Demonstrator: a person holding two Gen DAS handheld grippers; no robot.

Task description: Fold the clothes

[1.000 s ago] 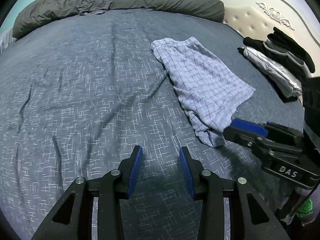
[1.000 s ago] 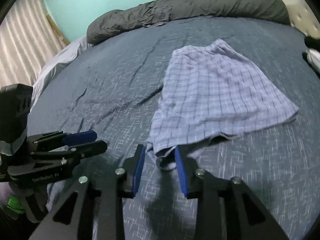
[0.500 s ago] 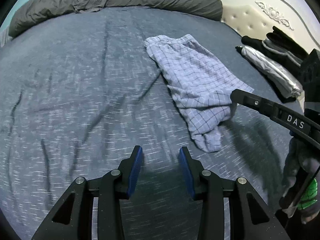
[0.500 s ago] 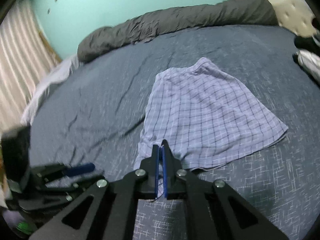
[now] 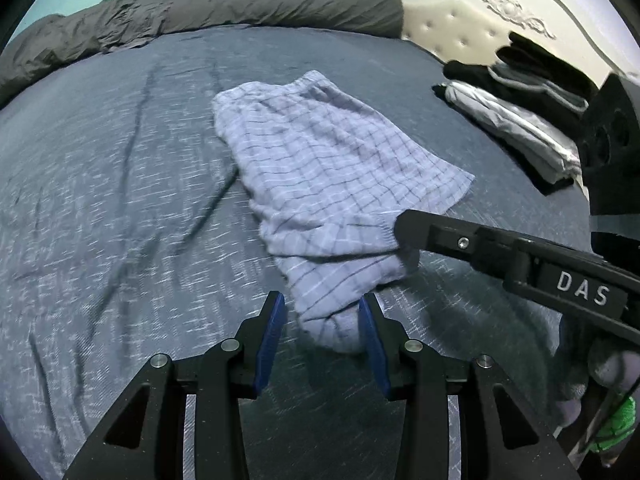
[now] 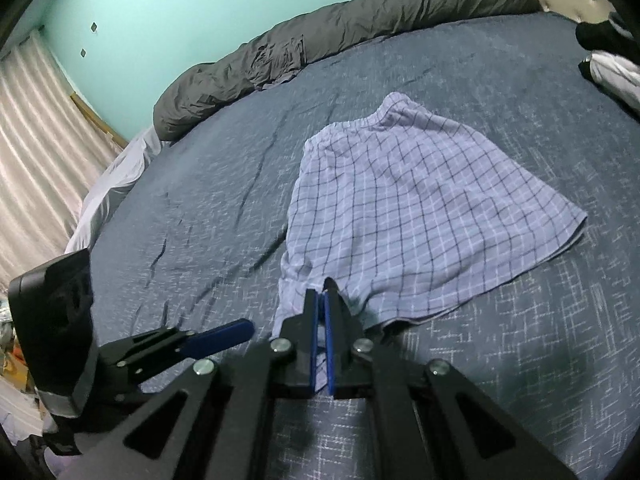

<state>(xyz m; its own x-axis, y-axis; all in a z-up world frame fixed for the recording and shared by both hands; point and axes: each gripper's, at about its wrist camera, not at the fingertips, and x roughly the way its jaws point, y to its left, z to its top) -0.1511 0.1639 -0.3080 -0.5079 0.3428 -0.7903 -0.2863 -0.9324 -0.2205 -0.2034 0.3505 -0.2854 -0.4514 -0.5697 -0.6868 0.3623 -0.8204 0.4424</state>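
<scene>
Since a second ago the right hand-held gripper [image 6: 322, 304] has clamped the checked boxer shorts' [image 6: 420, 216] hem, while the left hand-held gripper [image 5: 322, 316], still open, straddles the near leg unpinched, so lifting now could bunch the shorts.

The folded clothes pile [image 6: 612, 72] is cut off by the frame edge.

1. Bedspread [image 5: 120, 200] left of the plaid shorts [image 5: 328, 168] is bare, only creases: open passage.
2. Far edge blocked by rolled grey duvet [image 5: 224, 8].
3. Headboard side: stack of folded clothes [image 5: 520, 112] against headboard [image 5: 460, 20]; bare strip between it and the shorts.
4. Right gripper [image 6: 322, 300], clamped on the near hem, crosses the near right side.
5. Left gripper [image 5: 322, 320] straddles the near corner, jaws apart.
</scene>
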